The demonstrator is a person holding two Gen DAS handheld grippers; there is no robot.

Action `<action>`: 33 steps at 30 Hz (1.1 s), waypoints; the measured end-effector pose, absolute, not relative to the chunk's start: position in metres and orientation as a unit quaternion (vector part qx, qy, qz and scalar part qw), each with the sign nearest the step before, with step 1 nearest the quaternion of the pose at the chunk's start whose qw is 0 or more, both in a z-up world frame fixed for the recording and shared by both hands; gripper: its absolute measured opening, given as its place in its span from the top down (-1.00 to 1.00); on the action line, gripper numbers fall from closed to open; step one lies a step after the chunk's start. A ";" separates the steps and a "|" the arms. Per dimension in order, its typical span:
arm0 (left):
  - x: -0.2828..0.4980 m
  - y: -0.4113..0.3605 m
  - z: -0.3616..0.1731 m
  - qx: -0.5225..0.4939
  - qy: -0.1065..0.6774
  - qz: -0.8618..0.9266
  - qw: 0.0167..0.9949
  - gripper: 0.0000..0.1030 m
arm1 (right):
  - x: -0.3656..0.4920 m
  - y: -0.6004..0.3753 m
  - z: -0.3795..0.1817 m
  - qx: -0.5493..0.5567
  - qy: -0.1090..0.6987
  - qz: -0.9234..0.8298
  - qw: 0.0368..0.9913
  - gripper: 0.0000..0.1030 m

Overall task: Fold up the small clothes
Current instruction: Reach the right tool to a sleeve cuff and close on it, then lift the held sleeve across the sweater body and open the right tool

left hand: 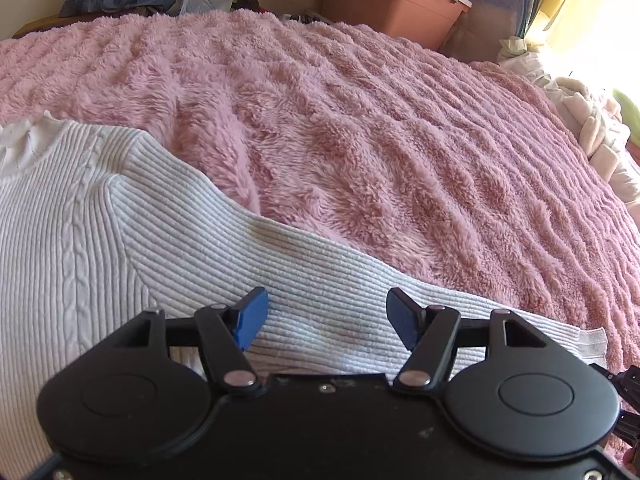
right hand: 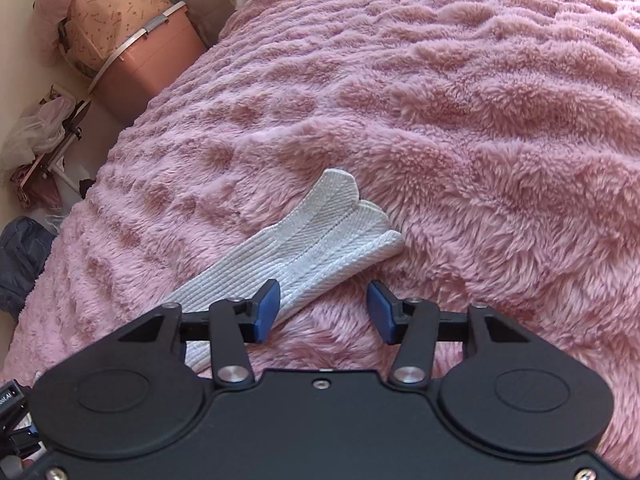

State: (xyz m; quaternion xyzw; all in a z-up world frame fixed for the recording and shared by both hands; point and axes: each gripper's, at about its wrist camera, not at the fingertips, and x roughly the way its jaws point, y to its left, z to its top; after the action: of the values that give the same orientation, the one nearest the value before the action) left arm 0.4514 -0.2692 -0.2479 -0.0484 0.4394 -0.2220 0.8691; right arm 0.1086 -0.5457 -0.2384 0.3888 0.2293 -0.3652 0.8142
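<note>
ribbed white cable-knit sweater (left hand: 120, 208), fluffy pink ridged blanket (left hand: 380, 140)

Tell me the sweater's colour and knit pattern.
White sweater, ribbed with a cable braid; clearest in the left wrist view.

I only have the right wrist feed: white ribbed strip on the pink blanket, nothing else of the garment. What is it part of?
Observer: The left wrist view shows a white ribbed sweater spread on the pink blanket, with a cable-knit stripe down the front.
Operator: Which end is away from the left camera?
Observer: The high collar, at far left.
Operator: Left gripper holding anything?
Observer: No. The left gripper is open over the sleeve, pads clear of the knit.
Operator: Sleeve flat?
Observer: It runs straight to its cuff at right.
</note>
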 end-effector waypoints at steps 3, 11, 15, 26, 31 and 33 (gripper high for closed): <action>0.450 -0.275 -0.257 -0.040 0.442 -0.223 0.868 -0.34 | 0.110 -0.549 -0.239 0.395 0.221 -0.362 0.815 0.27; 0.453 -0.275 -0.272 -0.063 0.455 -0.220 0.860 -0.35 | 0.110 -0.553 -0.238 0.410 0.199 -0.342 0.822 0.80; 0.449 -0.274 -0.269 -0.062 0.459 -0.228 0.856 -0.37 | 0.109 -0.549 -0.228 0.403 0.185 -0.336 0.831 0.81; 0.435 -0.219 -0.210 -0.118 0.426 -0.220 0.870 -0.37 | 0.126 -0.525 -0.176 0.385 0.142 -0.301 0.861 0.82; 0.389 -0.139 -0.188 -0.108 0.415 -0.173 0.887 -0.38 | 0.154 -0.492 -0.142 0.371 0.116 -0.255 0.886 0.82; 0.363 -0.104 -0.191 -0.102 0.418 -0.156 0.889 -0.38 | 0.169 -0.472 -0.131 0.365 0.110 -0.229 0.896 0.82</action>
State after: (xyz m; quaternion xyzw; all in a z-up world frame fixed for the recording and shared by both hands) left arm 0.3631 -0.1043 -0.1914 -0.1020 0.4182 -0.1564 0.8890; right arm 0.1688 -0.4722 -0.1307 0.3646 0.1098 -0.2294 0.8957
